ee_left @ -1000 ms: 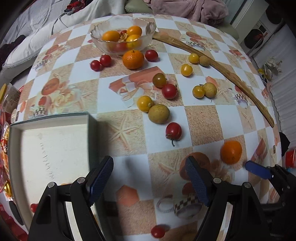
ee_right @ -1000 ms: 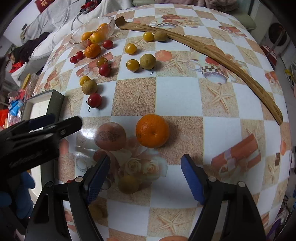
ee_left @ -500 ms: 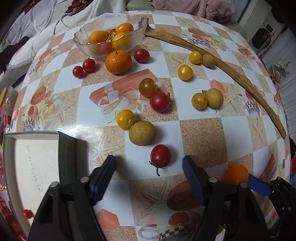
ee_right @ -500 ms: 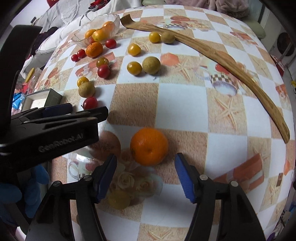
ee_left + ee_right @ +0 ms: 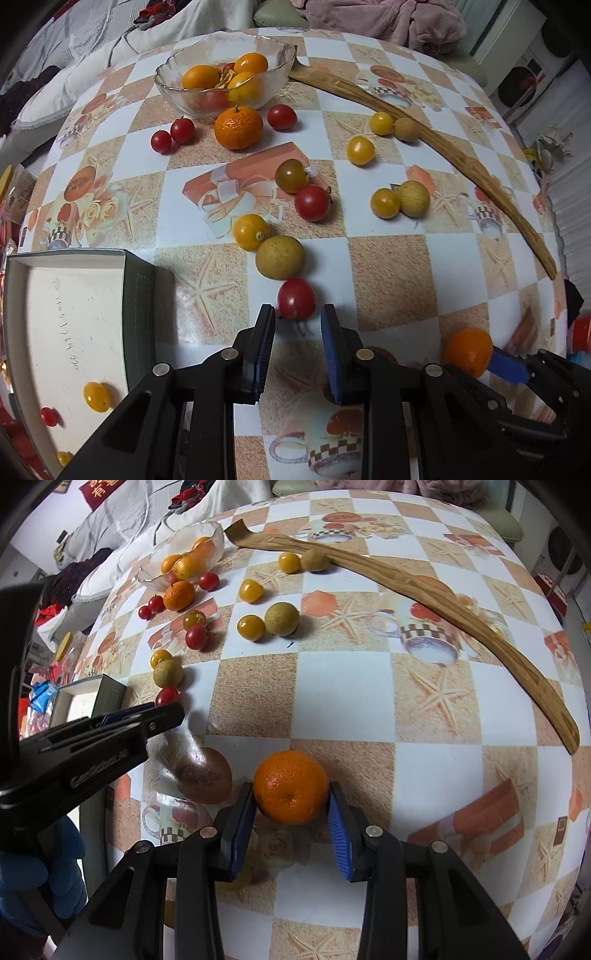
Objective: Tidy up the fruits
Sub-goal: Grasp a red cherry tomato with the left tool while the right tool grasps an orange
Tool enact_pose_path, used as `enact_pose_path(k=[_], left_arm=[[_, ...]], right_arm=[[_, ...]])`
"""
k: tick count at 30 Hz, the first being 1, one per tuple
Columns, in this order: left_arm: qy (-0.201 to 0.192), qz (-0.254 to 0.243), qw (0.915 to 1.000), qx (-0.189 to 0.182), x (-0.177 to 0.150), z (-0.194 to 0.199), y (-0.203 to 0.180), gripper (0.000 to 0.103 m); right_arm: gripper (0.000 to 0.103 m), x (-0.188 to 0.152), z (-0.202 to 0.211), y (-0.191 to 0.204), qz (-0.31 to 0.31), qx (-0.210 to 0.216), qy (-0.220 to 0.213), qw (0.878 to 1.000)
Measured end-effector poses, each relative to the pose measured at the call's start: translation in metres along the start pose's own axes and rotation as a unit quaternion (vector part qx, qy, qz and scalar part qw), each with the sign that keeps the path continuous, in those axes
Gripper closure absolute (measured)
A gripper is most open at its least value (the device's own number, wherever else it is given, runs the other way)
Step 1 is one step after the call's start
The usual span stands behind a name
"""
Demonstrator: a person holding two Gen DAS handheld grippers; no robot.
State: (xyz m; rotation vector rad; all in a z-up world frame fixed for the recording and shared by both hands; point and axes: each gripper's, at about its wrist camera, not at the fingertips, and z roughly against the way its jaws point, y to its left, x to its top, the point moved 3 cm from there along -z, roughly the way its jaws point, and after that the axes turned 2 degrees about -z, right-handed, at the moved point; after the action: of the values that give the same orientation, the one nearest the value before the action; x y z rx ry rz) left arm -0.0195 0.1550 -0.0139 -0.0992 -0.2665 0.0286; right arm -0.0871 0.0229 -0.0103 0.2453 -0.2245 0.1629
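Both jaw pairs just closing for a double pickup: left gripper [image 5: 297, 318] clamped on the red tomato [image 5: 296, 298] beside the box [image 5: 138, 291], right gripper [image 5: 291, 804] pinching the orange [image 5: 291, 787] on the table [image 5: 343, 694].

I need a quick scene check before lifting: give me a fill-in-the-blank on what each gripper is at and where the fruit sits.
1. The right gripper has its jaws closing on the ____.
2. The left gripper has a ____ cherry tomato at its jaw tips.
3. The glass bowl holds mostly ____ fruit.
4. The white box contains a red and a ____ tomato.

Missing: mandarin; red; orange; yellow
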Motion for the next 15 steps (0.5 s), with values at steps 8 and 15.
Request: enact_pose_path(k=[8,15], left_arm=[[-0.002,-0.008,0.9999,-0.015,-0.01,0.013,0.004,0.075],[0.002,0.002,1.0,-0.006,-0.002,-0.005,0.001,0.074]], right_arm=[[0.061,-0.004,0.007,0.002,-0.009,0.004,-0.001,1.0],[0.061,-0.009,0.01,0.004,-0.012,0.002,0.0,1.0]])
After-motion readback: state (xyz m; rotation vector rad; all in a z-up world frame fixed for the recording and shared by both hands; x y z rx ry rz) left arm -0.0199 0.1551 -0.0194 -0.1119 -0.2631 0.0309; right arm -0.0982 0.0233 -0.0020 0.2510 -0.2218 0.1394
